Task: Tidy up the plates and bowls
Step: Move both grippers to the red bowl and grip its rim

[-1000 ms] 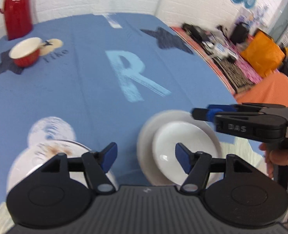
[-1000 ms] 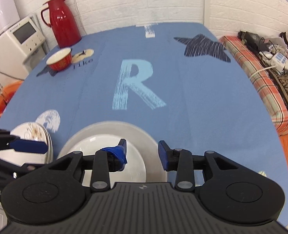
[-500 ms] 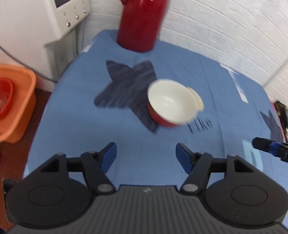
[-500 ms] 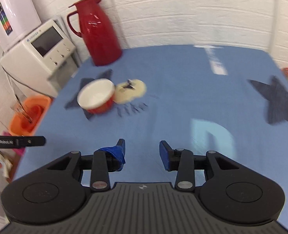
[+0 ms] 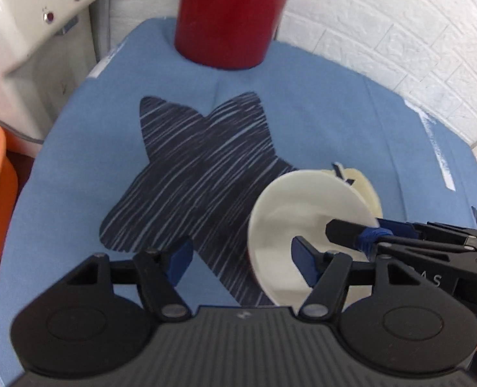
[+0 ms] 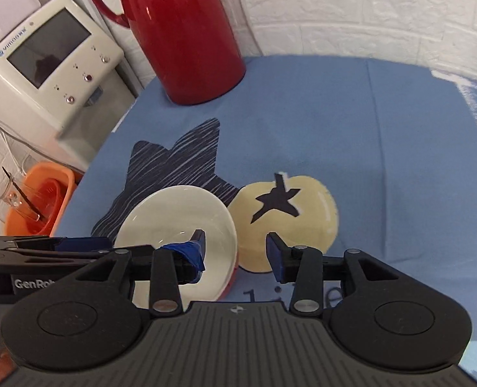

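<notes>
Fingers (image 5: 180, 259) of the left gripper (image 5: 241, 259) stand spread wide over the blue-clothed surface (image 5: 319, 103), one blue pad above the dark striped star (image 5: 199, 174) printed on the cloth, the other hanging over the near edge of the bowl (image 5: 290, 213), gripping nothing. At the far left of the right wrist view, an orange basin (image 6: 57, 180) sits below the surface's edge, with a white appliance (image 6: 54, 64) and its dark screen behind it. A red thermos jug (image 6: 187, 32) stands on the far part of the surface, beyond the star. The bowl, cream inside and red outside (image 6: 174, 213), rests on the star's right-hand point, just beside a pale yellow apple print (image 6: 303, 213) on the cloth. The right gripper (image 6: 235, 251) is also parted, straddling the bowl's right rim: its taped finger (image 6: 187, 251) hangs inside the bowl while the other sits outside, over the apple print. Whether either pad touches the rim cannot be told. The right gripper's fingers reach in from the right in the left wrist view (image 5: 354, 235).
</notes>
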### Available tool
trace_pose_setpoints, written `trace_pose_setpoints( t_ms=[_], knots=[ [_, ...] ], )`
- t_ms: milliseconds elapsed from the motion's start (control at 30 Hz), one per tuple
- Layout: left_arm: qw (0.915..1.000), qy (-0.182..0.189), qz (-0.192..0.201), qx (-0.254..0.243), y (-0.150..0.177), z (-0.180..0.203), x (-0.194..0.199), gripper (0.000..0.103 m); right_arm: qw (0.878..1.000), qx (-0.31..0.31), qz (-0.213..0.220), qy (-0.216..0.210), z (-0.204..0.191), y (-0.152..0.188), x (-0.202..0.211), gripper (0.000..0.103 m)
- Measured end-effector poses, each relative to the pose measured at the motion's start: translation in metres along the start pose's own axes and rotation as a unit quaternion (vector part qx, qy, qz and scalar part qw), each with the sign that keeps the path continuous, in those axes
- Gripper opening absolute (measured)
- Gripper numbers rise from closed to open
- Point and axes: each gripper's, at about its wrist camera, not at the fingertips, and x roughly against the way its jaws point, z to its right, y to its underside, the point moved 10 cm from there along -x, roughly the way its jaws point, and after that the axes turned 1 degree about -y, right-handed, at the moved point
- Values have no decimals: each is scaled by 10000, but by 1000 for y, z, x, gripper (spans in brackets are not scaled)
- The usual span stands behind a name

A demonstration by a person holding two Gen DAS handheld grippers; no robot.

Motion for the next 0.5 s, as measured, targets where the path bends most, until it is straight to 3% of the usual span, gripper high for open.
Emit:
trace_pose_setpoints(
  t_ms=[100,133,233,300,367,500],
  knots=[
    [9999,52,-80,54,3,-5,-6,67,9998,111,-133,58,0,3,-16,27],
    [9999,71,-94,96,3,-6,-7,62,9998,95,-166,37,1,4,-19,27],
    [9998,160,-108,52,5,-6,-6,36,9998,81,-160,-11,0,6,-26,26],
    [9984,472,-266,139,9,0,-6,10,9997,200,-109,-111,-7,5,-27,20],
    [9992,333,-220,85,9,2,-4,3,9993,278,-64,-222,-15,6,-28,15],
    [9995,242,-211,28,14,4,5,1,9986,497,-75,-178,-25,11,-28,12]
  ],
)
